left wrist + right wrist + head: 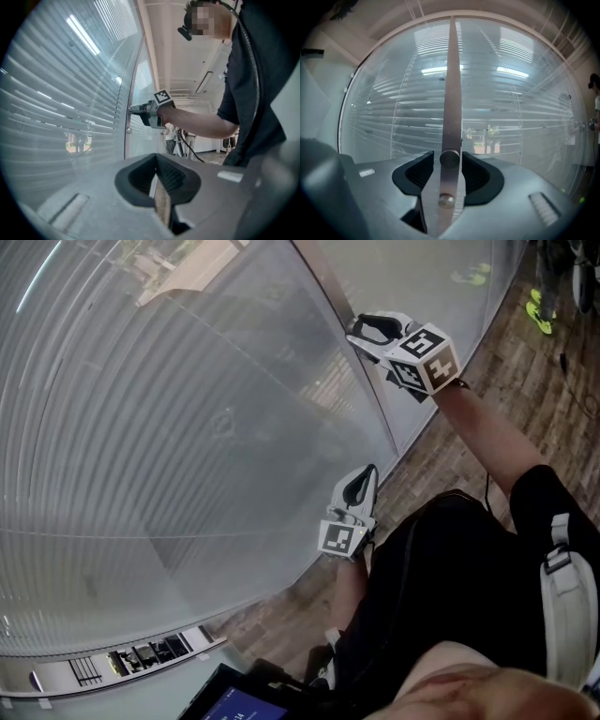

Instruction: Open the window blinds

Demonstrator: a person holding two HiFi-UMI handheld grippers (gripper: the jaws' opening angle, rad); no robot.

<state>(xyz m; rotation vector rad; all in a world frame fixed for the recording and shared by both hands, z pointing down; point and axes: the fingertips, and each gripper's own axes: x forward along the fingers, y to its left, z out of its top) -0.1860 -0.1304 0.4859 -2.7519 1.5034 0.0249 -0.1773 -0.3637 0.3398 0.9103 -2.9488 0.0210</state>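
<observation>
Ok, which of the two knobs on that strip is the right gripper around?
The upper, larger, dark knob, level with the black pads; the smaller shiny knob sits lower on the metal strip.

Blocked straight ahead by the glass pane (187,427), with the window blinds (511,108) seen through it and out of reach of either claw. Between the parted jaws of the right claw (361,331), a metal upright (451,93) and its round knob (450,159), with little slack either side. Left claw (366,479) low near the pane, jaws together. Open passage along the wooden floor (525,399) beside the glass.
</observation>
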